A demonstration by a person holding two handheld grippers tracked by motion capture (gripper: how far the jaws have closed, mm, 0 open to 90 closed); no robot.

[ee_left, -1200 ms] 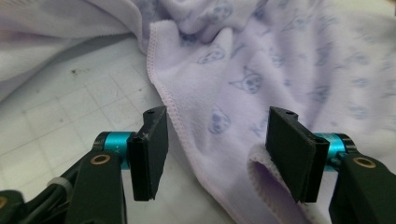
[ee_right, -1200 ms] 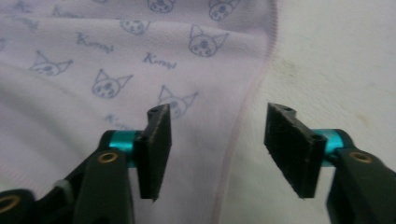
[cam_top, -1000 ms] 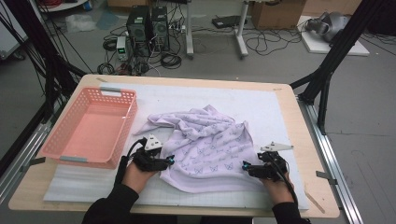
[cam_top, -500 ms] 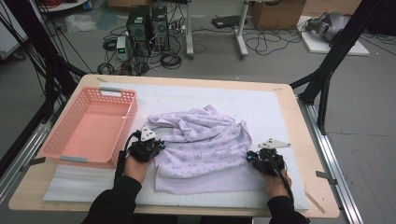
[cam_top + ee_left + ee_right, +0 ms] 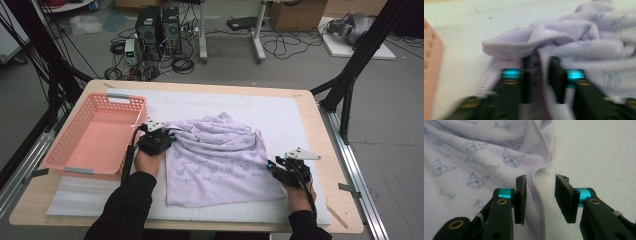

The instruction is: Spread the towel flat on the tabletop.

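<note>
A lilac garment (image 5: 220,155) printed with cat faces lies partly spread on the white mat (image 5: 300,115). My left gripper (image 5: 169,137) is at its far left edge, beside the pink basket (image 5: 80,170). In the blurred left gripper view the jaws (image 5: 539,62) stand apart, having just been opening. A bunched hem of the garment (image 5: 579,37) runs loose between them. My right gripper (image 5: 270,164) is at the garment's right edge. Its jaws (image 5: 540,180) have also just been opening, and the stitched hem of the garment (image 5: 474,157) lies between them untouched.
The pink basket (image 5: 431,62) stands on the left part of the table, close to my left hand. Bare white mat (image 5: 599,152) lies to the right of the garment. Black frame posts (image 5: 350,85) rise at the table's right side.
My left hand has moved away from the person along the garment's left edge. The garment now lies flatter, with a straighter near edge. The right hand has barely moved.
</note>
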